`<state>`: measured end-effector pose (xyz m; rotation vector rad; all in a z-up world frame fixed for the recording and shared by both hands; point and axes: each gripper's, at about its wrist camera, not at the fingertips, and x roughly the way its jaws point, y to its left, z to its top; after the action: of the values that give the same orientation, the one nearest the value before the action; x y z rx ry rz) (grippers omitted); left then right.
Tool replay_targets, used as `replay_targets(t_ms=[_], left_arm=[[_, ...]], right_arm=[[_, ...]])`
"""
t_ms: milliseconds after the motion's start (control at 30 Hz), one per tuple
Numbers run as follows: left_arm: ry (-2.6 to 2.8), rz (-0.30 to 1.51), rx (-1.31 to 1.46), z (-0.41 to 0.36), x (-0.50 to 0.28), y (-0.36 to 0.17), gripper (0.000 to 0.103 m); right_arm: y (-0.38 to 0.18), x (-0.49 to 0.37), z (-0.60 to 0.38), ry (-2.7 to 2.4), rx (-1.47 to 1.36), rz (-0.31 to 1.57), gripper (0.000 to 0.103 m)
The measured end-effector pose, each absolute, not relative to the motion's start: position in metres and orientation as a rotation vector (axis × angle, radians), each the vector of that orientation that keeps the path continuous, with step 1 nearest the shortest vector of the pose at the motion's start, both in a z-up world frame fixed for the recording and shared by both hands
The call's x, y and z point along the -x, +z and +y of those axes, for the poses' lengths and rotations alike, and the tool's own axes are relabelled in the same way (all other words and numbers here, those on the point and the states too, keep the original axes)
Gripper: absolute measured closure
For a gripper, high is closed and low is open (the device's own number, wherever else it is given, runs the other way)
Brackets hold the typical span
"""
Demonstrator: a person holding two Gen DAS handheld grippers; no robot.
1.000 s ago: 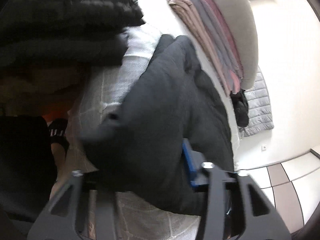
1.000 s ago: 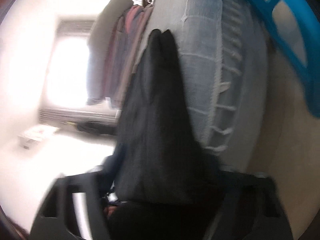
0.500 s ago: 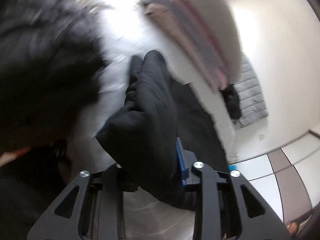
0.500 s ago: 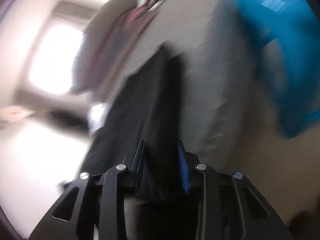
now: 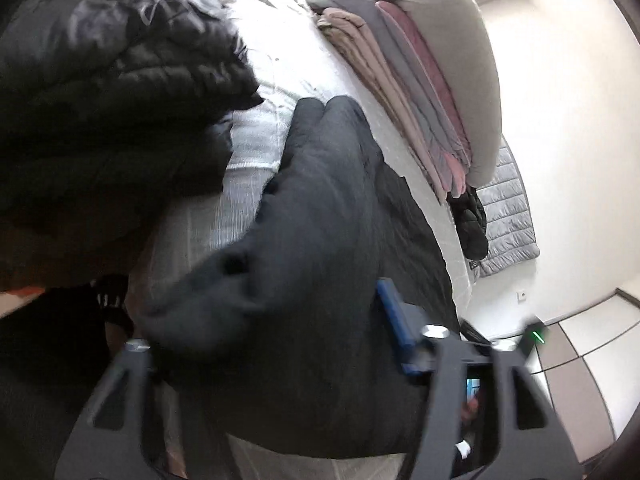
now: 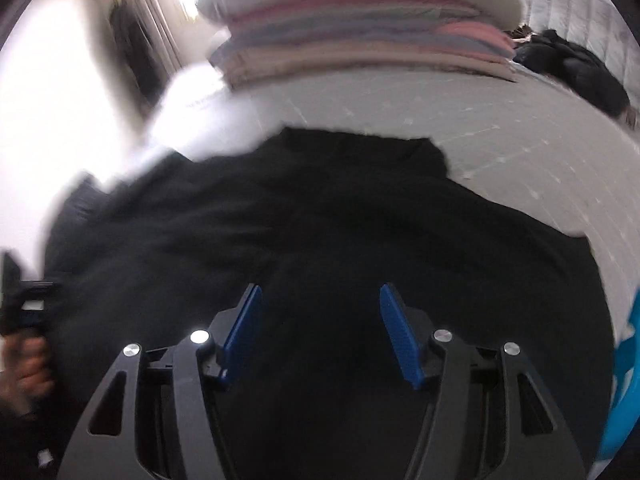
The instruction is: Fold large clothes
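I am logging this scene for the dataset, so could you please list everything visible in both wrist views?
dark garment: one, black, spread on the bed, draped over the left gripper.
bedcover: one, pale grey, under the garment.
folded stack: one pile, beige, grey, pink layers, on the bed beyond the garment.
puffer jacket: one, black, on the bed, left in the left wrist view.
quilted item: one, grey, past the stack.
small dark jacket: one, black, beside the stack.
basket: one, blue, right edge.
left gripper: jaws hidden by cloth.
right gripper: jaws apart above the garment.
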<state>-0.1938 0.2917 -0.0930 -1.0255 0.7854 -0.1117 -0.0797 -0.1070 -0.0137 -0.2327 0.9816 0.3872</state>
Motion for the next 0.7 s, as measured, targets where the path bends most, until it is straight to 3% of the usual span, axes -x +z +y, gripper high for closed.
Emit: replay_targets(t_ms=[67, 200, 333, 400, 433, 500, 600, 700], left_arm=[[-0.137, 0.772, 1.034, 0.295, 0.194, -0.094, 0.07], [-0.146, 0.783, 1.03, 0.296, 0.193, -0.099, 0.07], [-0.131, 0.8, 1.071, 0.302, 0.196, -0.108, 0.06], [-0.119, 0.795, 1.053, 0.3, 0.196, -0.105, 0.059], [-0.12, 0.792, 1.044, 0.299, 0.196, -0.104, 0.058], [-0.122, 0.775, 1.031, 0.298, 0.196, -0.1, 0.057], [-0.12, 0.783, 1.029, 0.299, 0.197, -0.102, 0.056], [-0.111, 0.784, 1.053, 0.302, 0.197, -0.105, 0.051]], right_arm=[[-0.047, 0.056, -0.104, 0.365, 0.187, 1.041, 0.037], [-0.008, 0.071, -0.102, 0.364, 0.114, 0.922, 0.037], [0.008, 0.058, -0.07, 0.374, 0.195, 0.867, 0.027], [-0.014, 0.031, -0.052, 0.328, 0.253, 0.91, 0.025], [-0.043, 0.011, -0.043, 0.294, 0.31, 0.988, 0.017], [-0.065, -0.008, -0.041, 0.303, 0.287, 1.026, 0.013], [-0.045, -0.005, -0.045, 0.307, 0.226, 1.067, 0.013], [-0.004, 0.054, -0.052, 0.392, 0.237, 0.976, 0.013]])
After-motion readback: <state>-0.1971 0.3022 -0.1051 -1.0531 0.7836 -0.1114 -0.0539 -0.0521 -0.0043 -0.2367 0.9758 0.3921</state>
